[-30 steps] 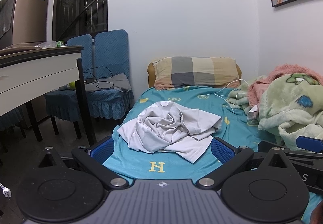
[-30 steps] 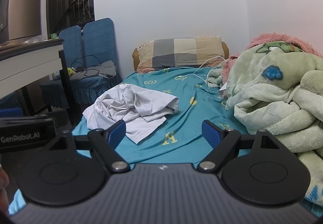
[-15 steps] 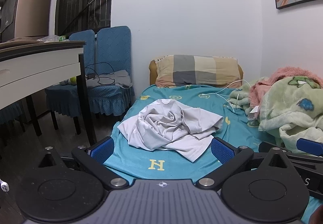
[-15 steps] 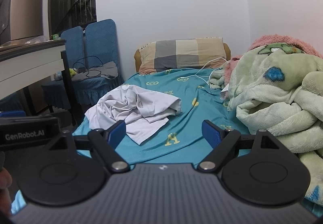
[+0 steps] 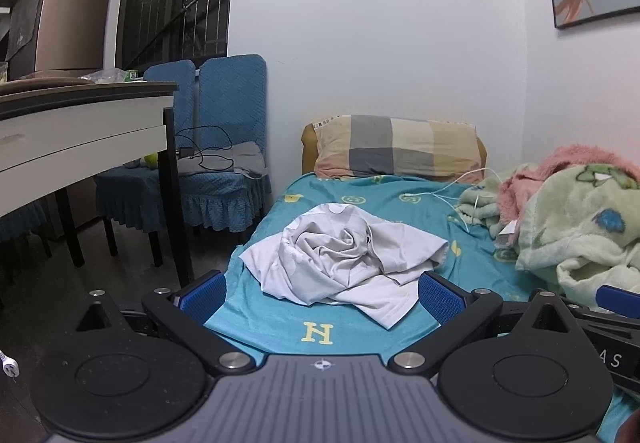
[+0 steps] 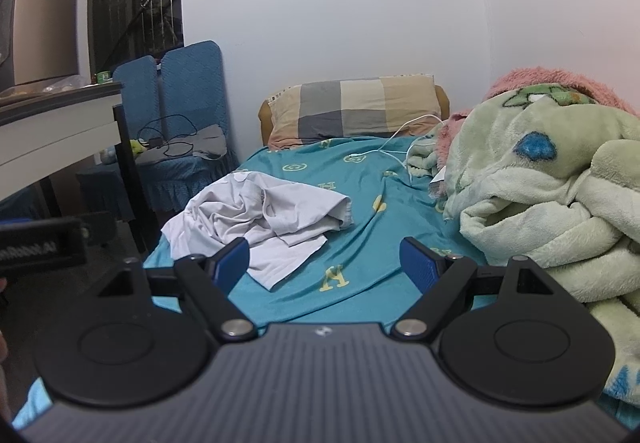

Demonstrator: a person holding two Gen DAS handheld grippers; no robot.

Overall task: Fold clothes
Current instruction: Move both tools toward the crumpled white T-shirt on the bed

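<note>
The pale grey garment (image 5: 344, 255) lay crumpled in a loose heap on the bed (image 5: 360, 327), well short of the checked pillow (image 5: 394, 151) and toward the bed's edge on the side away from the pillow's wall-side neighbours; one flat flap trailed out from the heap toward the foot, the rest was bunched and twisted, so nothing of it lay folded; the left tool (image 5: 320, 293) hovered short of the garment with its blue pads spread wide and nothing between them, its opening framing the heap, which I judge suited a reach for an edge; the right tool (image 6: 330, 263) hung likewise wide and empty, its gap facing bare sheet beside the garment on the side nearer the green blanket (image 6: 540, 203); that blanket was piled against the wall, apart from the garment, probably leaving the sheet free as a folding area; a white cable (image 5: 448, 195) ran down from the pillow, clear of the garment
</note>
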